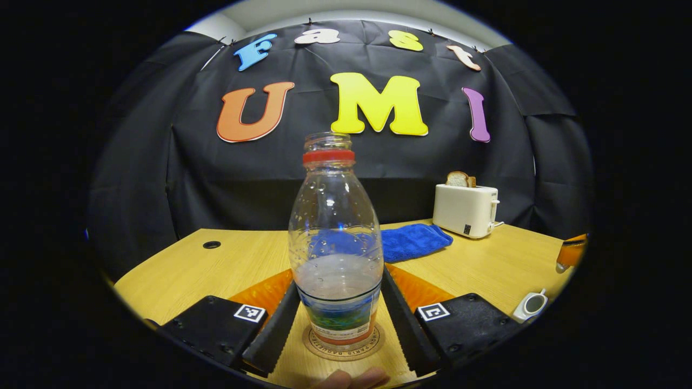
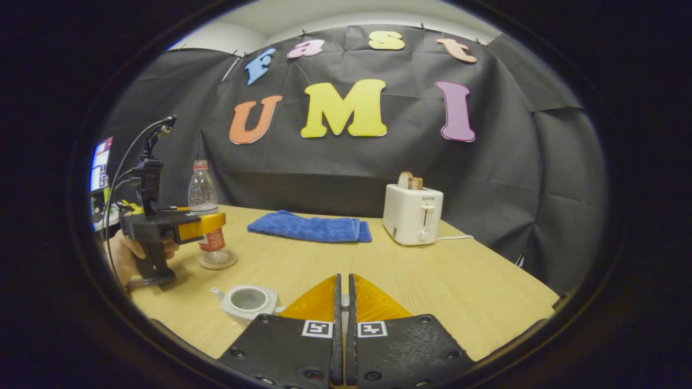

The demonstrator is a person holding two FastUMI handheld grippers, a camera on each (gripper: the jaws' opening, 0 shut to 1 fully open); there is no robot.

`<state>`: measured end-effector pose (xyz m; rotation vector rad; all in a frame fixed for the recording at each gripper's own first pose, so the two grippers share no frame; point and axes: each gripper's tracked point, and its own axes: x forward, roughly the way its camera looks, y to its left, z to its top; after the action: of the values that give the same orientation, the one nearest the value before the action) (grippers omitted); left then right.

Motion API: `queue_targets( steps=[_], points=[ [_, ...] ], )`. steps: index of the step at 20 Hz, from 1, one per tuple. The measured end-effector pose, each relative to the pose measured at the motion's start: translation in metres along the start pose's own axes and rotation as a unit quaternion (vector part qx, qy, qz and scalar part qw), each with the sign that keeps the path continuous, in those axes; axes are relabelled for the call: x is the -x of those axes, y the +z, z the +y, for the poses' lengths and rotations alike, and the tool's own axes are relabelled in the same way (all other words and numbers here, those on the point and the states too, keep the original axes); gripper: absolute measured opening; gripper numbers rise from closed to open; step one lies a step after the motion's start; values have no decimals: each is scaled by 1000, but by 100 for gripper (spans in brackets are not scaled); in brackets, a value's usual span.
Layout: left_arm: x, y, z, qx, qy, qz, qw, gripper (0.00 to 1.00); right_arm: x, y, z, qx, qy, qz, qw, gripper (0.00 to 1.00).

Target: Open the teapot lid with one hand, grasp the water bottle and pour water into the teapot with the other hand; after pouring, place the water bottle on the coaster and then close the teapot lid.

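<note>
A clear water bottle with a red neck ring, uncapped and part full, stands upright on a round coaster. My left gripper is shut on it, a finger pressing each side of its lower body. The right gripper view has that gripper at the bottle, held by a hand. A white teapot sits open on the table, lidless. My right gripper hovers just right of it, shut on a small pale piece that looks like the lid's knob; the lid itself is hidden.
A white toaster with a bread slice stands at the back right. A folded blue towel lies at the back centre. The wooden table has a cable hole at its far left. A screen glows past the left edge.
</note>
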<state>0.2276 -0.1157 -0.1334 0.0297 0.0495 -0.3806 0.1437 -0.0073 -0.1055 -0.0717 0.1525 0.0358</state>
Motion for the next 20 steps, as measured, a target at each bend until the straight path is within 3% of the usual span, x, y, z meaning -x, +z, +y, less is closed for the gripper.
queue_targets(
  steps=[3,12,17,20],
  points=[
    [3,-2,-1,4,-2,6,1000,93,3,2,0,3,-2,-1,1000,2],
    [31,-1,1,0,0,10,1000,97,23,24,23,10,13,-23,1000,2],
    [72,-2,7,-7,28,14,999,97,22,32,61,11,61,-37,997,2],
    [111,12,16,-11,53,2,999,97,18,25,90,-3,119,-32,992,2]
  ],
)
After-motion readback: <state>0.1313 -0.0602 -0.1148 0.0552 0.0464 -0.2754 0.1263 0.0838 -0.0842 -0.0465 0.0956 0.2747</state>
